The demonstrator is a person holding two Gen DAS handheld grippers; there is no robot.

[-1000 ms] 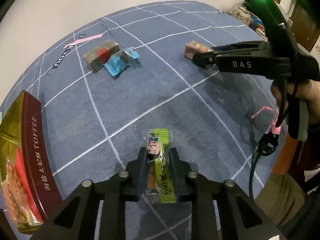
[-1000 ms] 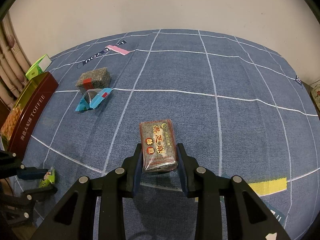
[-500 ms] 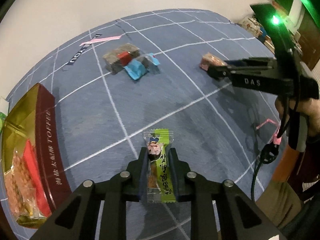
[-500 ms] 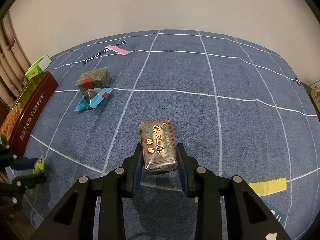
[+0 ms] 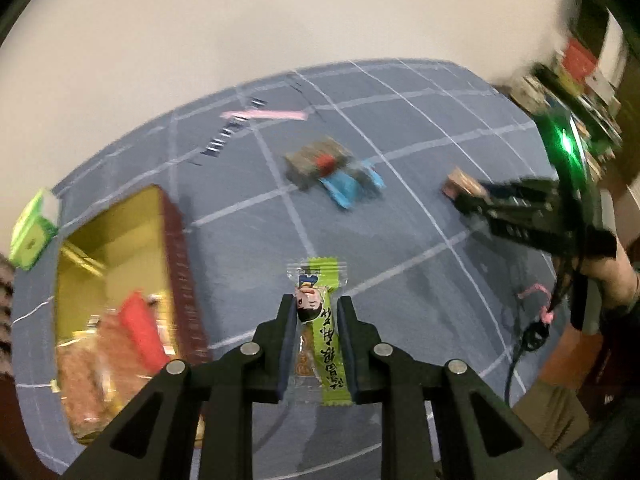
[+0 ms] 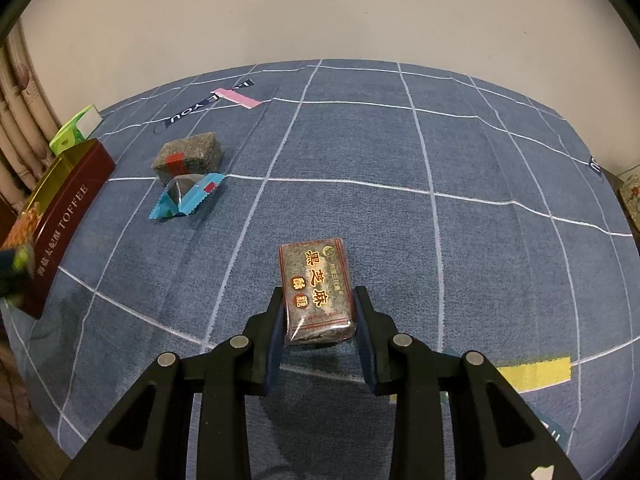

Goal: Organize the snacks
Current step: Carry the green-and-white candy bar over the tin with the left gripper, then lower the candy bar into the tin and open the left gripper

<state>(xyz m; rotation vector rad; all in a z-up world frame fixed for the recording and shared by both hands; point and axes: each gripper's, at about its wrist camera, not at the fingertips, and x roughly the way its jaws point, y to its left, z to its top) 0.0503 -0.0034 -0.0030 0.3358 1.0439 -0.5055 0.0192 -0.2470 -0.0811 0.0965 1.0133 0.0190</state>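
At the far left the toffee tin (image 5: 176, 280) sits open on the blue checked cloth (image 6: 400, 200) with wrapped snacks (image 5: 120, 332) already inside, so it seems to be the place where everything is collected; a small green box (image 5: 30, 232) stands just behind it. The left tool (image 5: 317, 336) is clamped narrowly on the green candy bar (image 5: 324, 344), gripping it by its long sides so the wrapper juts forward, and holds it clear of the bench just beside the tin, likely for dropping in. Further right, a grey sesame block (image 6: 188, 156) and a blue-wrapped snack (image 6: 188, 196) lie touching each other, waiting to be sorted. The right tool (image 6: 318, 316) is closed on the black sesame cake (image 6: 316, 288) across its width, label up, held over the middle of the bench, probably until the tin is free
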